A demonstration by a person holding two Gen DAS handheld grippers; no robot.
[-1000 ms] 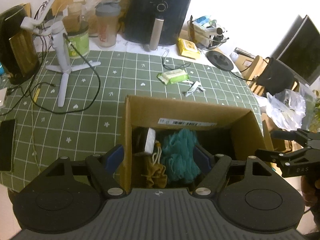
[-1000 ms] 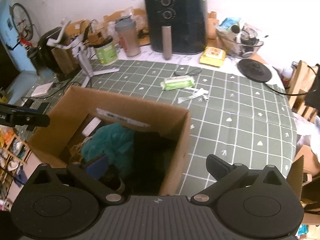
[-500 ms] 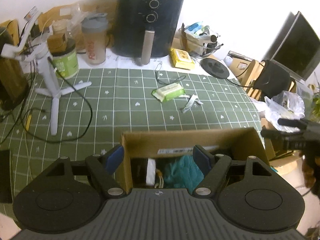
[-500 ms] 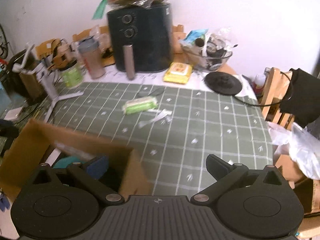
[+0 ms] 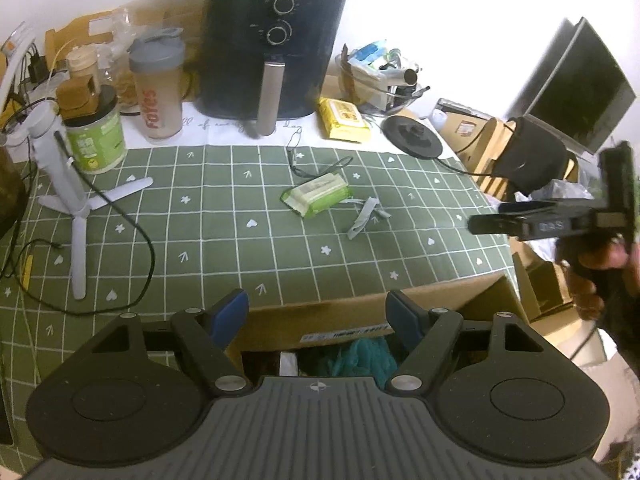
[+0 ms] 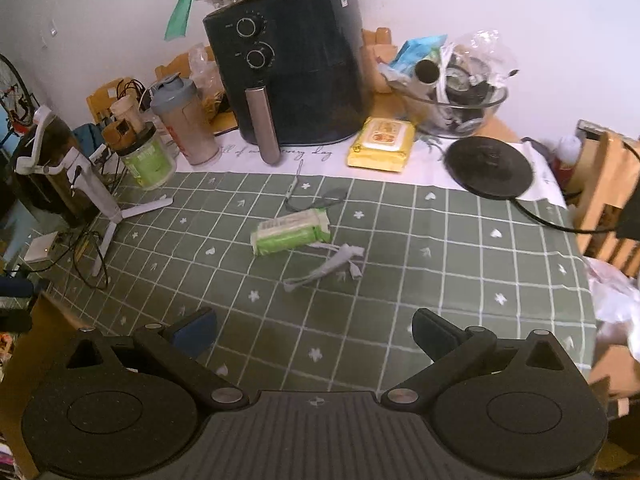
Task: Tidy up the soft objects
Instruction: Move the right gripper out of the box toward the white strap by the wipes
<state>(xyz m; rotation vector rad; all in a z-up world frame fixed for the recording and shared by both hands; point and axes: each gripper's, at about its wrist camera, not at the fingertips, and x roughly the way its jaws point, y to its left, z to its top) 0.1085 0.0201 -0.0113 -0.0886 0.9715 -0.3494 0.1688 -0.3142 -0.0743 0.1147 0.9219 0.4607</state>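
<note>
Right gripper (image 6: pixel 314 332) facing remaining items.
Fingers standing apart, empty; green tissue pack (image 6: pixel 291 231) lying crosswise ahead, grey strip (image 6: pixel 334 266) nearer.

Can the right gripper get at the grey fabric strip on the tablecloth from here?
Probably yes: the right gripper is open and empty, and only bare tablecloth lies between it and the grey fabric strip.

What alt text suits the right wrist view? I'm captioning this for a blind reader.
The open, empty right claw hovers over a green checked tablecloth, pointing toward a green wet-wipes pack and a grey face mask. Behind stand a black air fryer, a shaker bottle and a yellow wipes pack.
</note>
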